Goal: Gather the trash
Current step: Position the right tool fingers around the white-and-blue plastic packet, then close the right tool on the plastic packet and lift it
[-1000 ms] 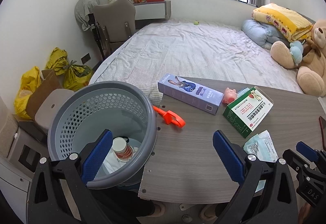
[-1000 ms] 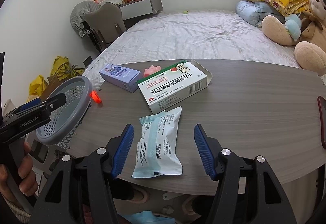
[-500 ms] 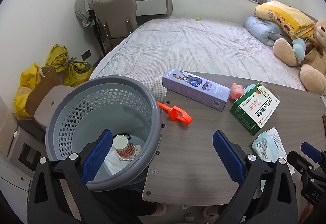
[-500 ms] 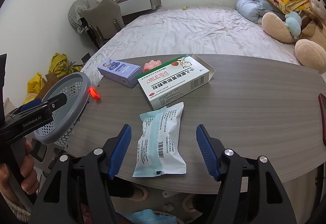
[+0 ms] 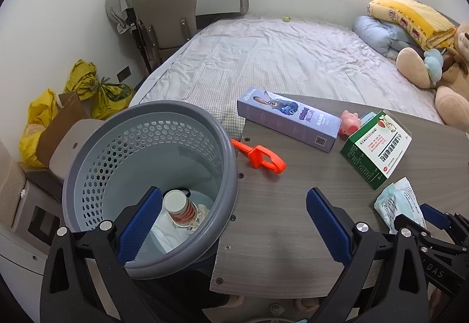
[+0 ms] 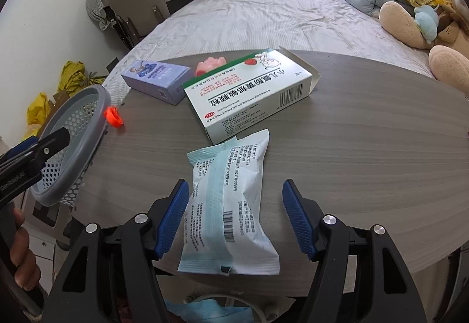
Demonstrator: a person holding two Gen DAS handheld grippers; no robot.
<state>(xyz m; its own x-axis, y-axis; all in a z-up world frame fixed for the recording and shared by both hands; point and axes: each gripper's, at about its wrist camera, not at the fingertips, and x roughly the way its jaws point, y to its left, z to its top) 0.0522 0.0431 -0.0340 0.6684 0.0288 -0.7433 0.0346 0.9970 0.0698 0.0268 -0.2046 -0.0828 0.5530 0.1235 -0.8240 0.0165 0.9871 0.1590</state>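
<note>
Both grippers (image 5: pixel 231 223) (image 6: pixel 234 216) seemingly empty.

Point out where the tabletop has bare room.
Bare wood spans the table right of the green medicine box and white sachet. Crowded: the far left, with purple box, pink toy and orange clip.

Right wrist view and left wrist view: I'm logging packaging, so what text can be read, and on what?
"小儿氨酚黄那敏颗粒" and a red "OTC" oval: green and white medicine box.
"DAS": right hand-held gripper body.
Purple box: rabbit picture and QR code; words too blurred.
Pale blue packet: barcode; small print unreadable.
Paper cup in the bin: print unreadable.
</note>
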